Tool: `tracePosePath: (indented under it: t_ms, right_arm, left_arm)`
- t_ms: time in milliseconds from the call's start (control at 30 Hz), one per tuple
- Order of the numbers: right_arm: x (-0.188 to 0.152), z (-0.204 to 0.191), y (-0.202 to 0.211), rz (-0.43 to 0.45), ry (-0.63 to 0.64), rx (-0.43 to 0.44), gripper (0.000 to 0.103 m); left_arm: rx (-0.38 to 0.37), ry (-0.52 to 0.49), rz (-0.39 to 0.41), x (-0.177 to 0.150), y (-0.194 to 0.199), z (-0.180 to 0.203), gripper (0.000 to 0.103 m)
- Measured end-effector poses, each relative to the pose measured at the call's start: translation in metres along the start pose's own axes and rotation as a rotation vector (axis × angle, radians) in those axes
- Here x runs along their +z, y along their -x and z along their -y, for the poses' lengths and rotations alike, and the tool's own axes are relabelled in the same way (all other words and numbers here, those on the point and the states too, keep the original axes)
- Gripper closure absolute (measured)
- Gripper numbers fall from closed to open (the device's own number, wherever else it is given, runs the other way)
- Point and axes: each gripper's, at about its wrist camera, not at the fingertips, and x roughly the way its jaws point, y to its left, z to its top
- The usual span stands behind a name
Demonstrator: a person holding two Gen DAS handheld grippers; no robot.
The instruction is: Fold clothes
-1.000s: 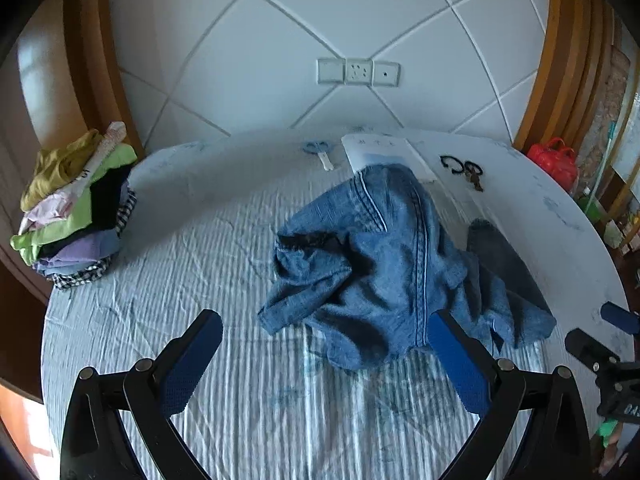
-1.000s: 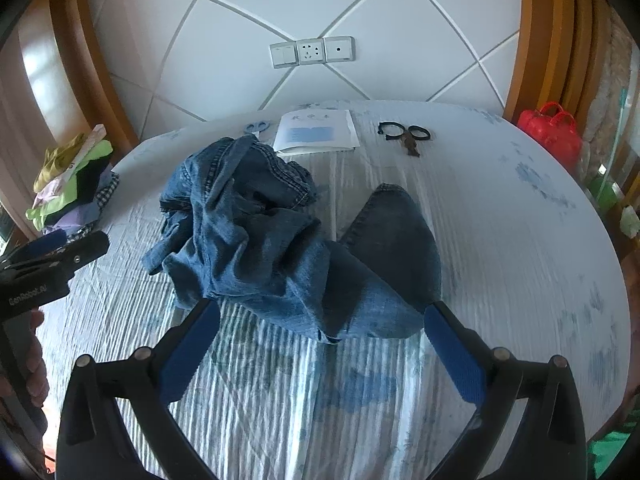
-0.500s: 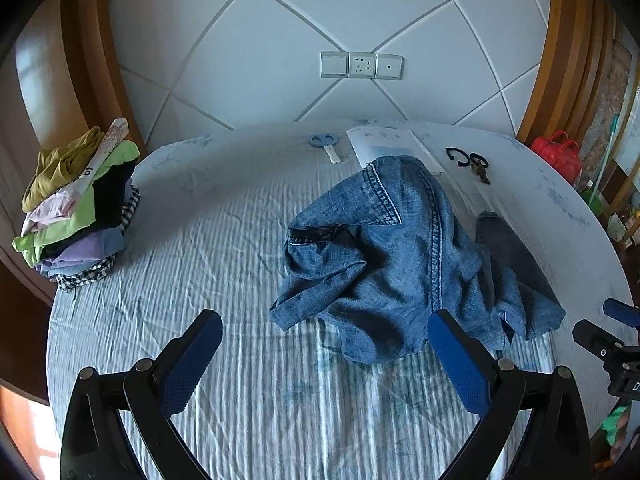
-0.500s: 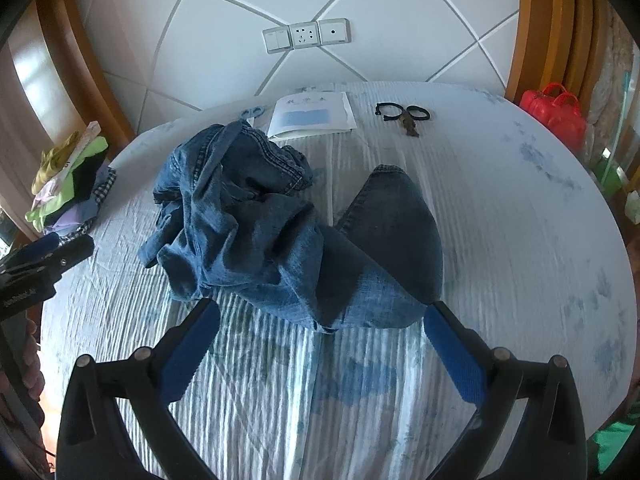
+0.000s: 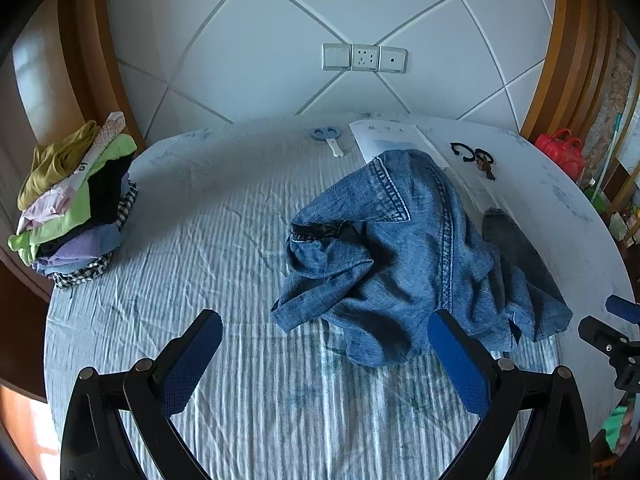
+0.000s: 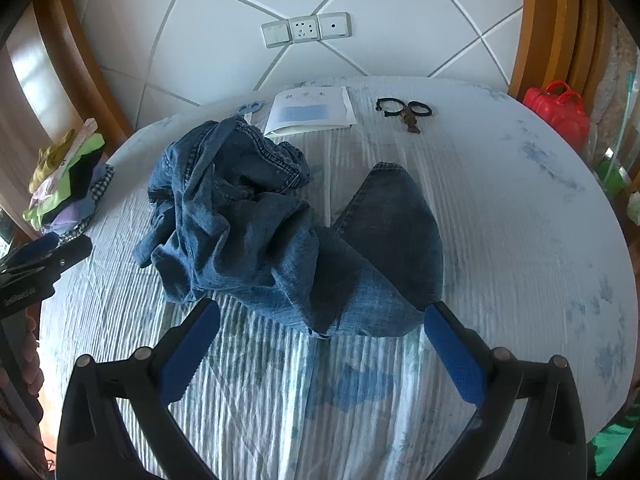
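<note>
Grippers [image 5: 324, 364] [image 6: 320, 356] hover spread above jeans [image 5: 404, 256].

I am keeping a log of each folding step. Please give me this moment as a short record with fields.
surface: round table with a striped cloth
garment: blue jeans, crumpled in a heap, not yet folded
left hand-held gripper: open, empty, near the jeans
right hand-held gripper: open, empty, at the near edge of the jeans
folded pile: at the table's left edge
far side: scissors, paper sheet, black rings
</note>
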Motion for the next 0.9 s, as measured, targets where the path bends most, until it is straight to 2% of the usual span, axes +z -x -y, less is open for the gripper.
tracePosePath:
  t_ms: [167,300,533,767,833,900]
  right_arm:
    - [0.002,0.006,-0.013,-0.027,-0.005,0.003,0.0]
    - [0.003,0.014,-0.03,-0.065,-0.024,0.0,0.0]
    - [0.014,0.016,-0.073,-0.125,-0.006,0.02,0.0]
    - [0.02,0.009,-0.112,-0.174,0.048,0.028,0.0]
    - [0.021,0.005,-0.122,-0.186,0.072,0.028,0.0]
    - [0.022,0.001,-0.133,-0.197,0.096,0.028,0.026]
  left_arm:
    - [-0.001,-0.005,-0.028,0.003,-0.02,-0.001,0.0]
    - [-0.031,-0.018,-0.072,0.006,-0.047,-0.001,0.0]
    - [0.004,-0.057,-0.13,0.016,-0.106,0.003,0.0]
    - [-0.049,-0.075,-0.207,0.018,-0.164,0.013,0.0]
    - [-0.058,-0.085,-0.225,0.016,-0.173,0.018,0.009]
    - [-0.057,-0.087,-0.233,0.015,-0.173,0.021,0.037]
